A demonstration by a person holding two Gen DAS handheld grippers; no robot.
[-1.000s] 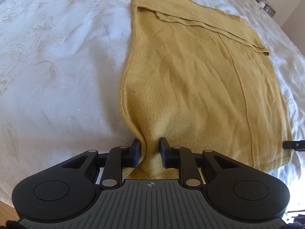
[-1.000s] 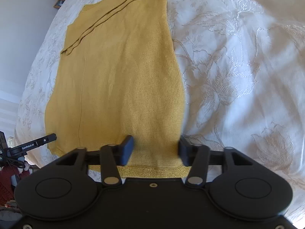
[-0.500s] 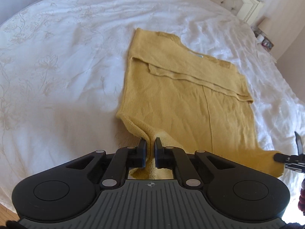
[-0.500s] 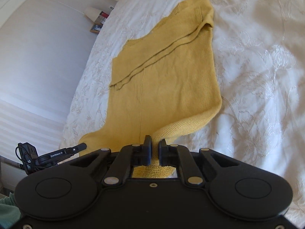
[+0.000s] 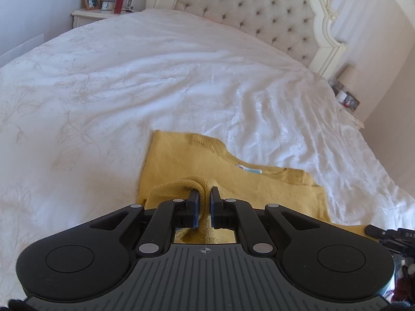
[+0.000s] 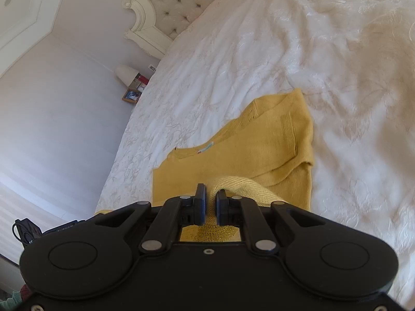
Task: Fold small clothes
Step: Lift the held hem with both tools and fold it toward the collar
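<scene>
A mustard-yellow knit top (image 5: 259, 181) lies on the white bedspread (image 5: 129, 90), its neckline and label toward the headboard. My left gripper (image 5: 204, 198) is shut on the top's hem at one corner, which is lifted off the bed and curls over toward the neckline. In the right wrist view the same top (image 6: 246, 150) shows with its folded sleeve at the right. My right gripper (image 6: 211, 199) is shut on the hem's other corner, also raised over the garment's body. The other gripper's tip (image 5: 384, 233) peeks in at the left view's right edge.
A tufted cream headboard (image 5: 246, 7) stands at the far end of the bed. A nightstand (image 5: 90, 15) with a lamp, frame and red bottle is at the far left; another bedside table (image 5: 347, 98) with a lamp is at the right. A wall (image 6: 64, 103) runs along the bed's side.
Both grippers closed on the hem corners, then rose and travelled toward the neckline, carrying the lower edge up over the top. The views tilted up and now show the headboard.
</scene>
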